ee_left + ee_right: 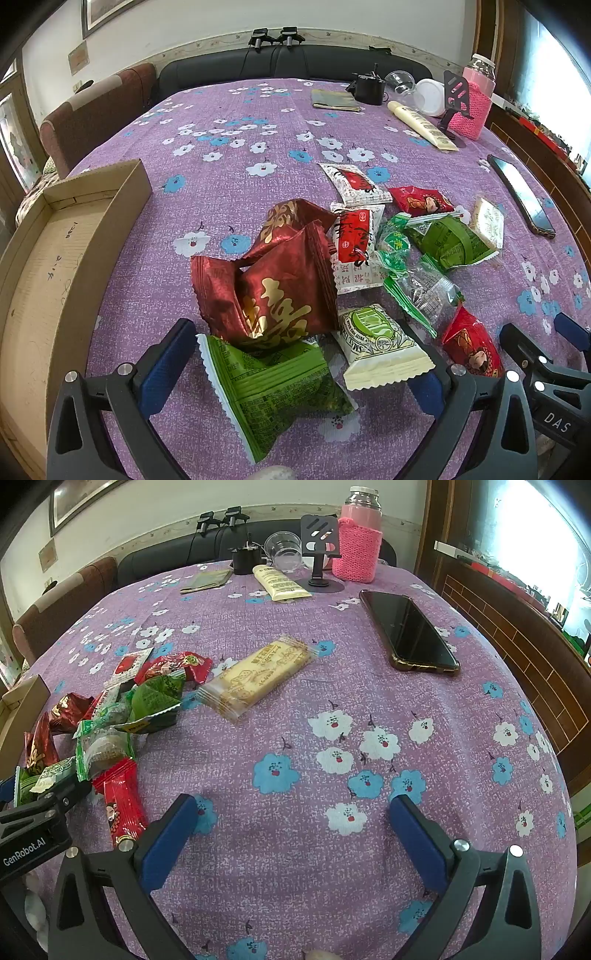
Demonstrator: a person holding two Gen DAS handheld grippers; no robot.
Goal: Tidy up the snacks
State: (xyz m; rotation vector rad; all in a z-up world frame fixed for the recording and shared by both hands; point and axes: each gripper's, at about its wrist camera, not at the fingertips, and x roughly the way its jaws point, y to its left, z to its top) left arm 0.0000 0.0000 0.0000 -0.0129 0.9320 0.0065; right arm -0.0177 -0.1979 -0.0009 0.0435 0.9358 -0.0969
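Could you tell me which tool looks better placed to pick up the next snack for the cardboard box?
Left. The left tool is open around the green packet, with the cardboard box beside it. The right tool is open over bare tablecloth.

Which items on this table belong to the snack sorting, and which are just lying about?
Job:
- heap of wrapped snacks
- shallow cardboard box
- pale biscuit packet

Lying about:
- black smartphone
- pink knitted-sleeve bottle
- cream tube
- clear plastic cup
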